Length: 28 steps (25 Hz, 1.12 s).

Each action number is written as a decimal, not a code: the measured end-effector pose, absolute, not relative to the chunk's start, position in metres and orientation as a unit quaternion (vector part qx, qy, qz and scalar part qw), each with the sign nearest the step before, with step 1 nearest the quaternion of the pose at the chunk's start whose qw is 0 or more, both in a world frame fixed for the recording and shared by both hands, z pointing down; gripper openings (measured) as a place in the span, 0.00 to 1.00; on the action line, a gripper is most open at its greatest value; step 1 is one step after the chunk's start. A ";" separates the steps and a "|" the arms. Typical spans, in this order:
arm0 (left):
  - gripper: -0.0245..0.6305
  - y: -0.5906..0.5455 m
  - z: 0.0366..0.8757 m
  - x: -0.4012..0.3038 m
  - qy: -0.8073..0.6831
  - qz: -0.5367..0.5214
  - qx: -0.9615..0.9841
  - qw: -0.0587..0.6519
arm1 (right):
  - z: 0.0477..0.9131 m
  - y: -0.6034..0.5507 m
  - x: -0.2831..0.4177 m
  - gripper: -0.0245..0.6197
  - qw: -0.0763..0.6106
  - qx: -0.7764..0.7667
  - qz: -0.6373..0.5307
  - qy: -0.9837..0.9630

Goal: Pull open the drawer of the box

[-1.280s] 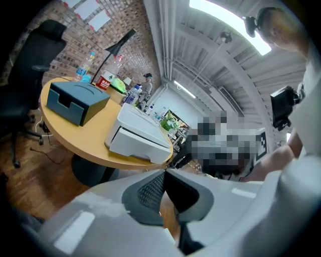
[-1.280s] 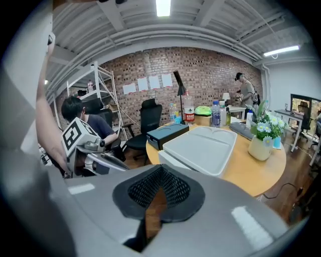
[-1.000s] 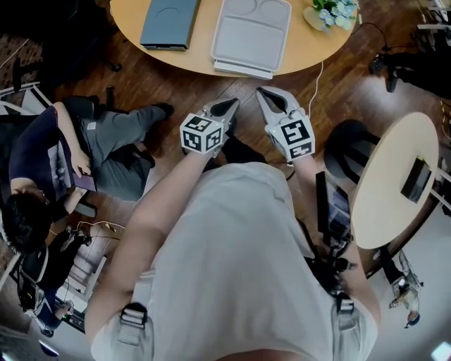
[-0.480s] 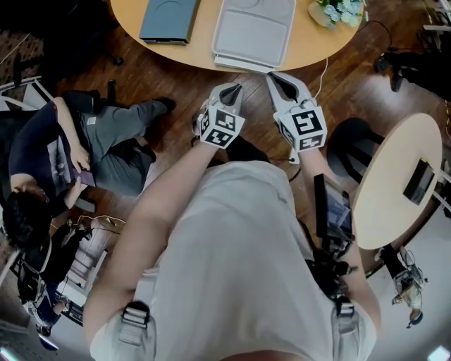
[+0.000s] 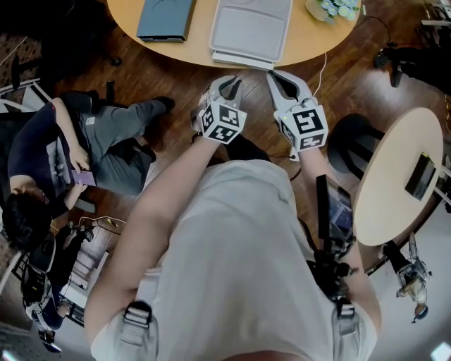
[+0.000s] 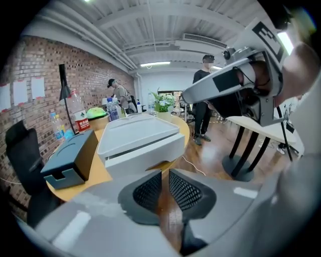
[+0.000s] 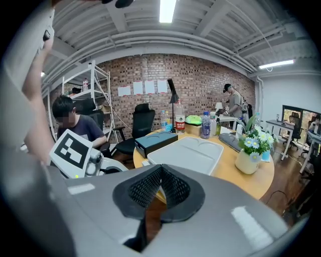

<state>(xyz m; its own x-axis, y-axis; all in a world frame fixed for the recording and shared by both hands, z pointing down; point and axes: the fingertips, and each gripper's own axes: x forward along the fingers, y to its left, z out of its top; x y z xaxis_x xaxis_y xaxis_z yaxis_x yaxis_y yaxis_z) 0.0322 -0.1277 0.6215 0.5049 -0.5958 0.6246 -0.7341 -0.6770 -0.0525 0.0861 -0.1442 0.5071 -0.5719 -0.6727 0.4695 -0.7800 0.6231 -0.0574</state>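
Observation:
A flat grey box (image 5: 251,29) with a drawer lies on the round wooden table (image 5: 310,44), its drawer front (image 6: 146,150) facing me and closed. My left gripper (image 5: 227,84) hovers just short of the table edge, below the box's front. Its jaws (image 6: 165,176) are opening, with a narrow gap and nothing between them. My right gripper (image 5: 277,75) is alongside it on the right, also off the table. In the right gripper view its tips (image 7: 160,171) meet, shut on nothing, with the grey box (image 7: 188,153) beyond.
A dark blue box (image 5: 165,17) lies left of the grey one. A flower pot (image 5: 335,8) stands at the table's right. Bottles (image 7: 179,116) stand at the far side. A seated person (image 5: 42,162) is on the left, a small round table (image 5: 391,187) on the right.
Both grippers have moved forward toward the table edge and the grey box. The left jaws have parted slightly from shut.

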 end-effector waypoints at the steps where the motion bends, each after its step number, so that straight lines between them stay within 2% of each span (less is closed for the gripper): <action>1: 0.13 -0.128 0.622 0.032 -0.389 0.312 0.859 0.116 | 0.508 -0.144 0.087 0.05 0.208 0.413 0.129 -0.877; 9: 0.14 -0.136 0.611 0.039 -0.396 0.205 0.860 0.248 | 0.505 -0.147 0.094 0.05 0.217 0.410 0.123 -0.877; 13: 0.18 -0.138 0.599 0.049 -0.384 0.080 0.843 0.368 | 0.502 -0.150 0.094 0.05 0.220 0.399 0.113 -0.883; 18: 0.21 -0.145 0.601 0.044 -0.380 -0.048 0.792 0.474 | 0.495 -0.150 0.089 0.05 0.217 0.399 0.106 -0.884; 23: 0.25 -0.157 0.614 0.039 -0.396 -0.134 0.733 0.536 | 0.490 -0.158 0.092 0.05 0.219 0.393 0.099 -0.887; 28: 0.32 -0.169 0.610 0.037 -0.395 -0.207 0.695 0.565 | 0.492 -0.158 0.086 0.05 0.220 0.388 0.106 -0.889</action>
<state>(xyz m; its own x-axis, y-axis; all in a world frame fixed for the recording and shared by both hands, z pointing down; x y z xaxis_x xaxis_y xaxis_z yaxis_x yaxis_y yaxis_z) 0.0374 -0.1689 0.6103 0.6023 -0.7823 0.1586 -0.3151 -0.0505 0.9477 0.0861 -0.1585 0.4916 -0.6021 -0.6433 0.4729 -0.7363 0.6765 -0.0173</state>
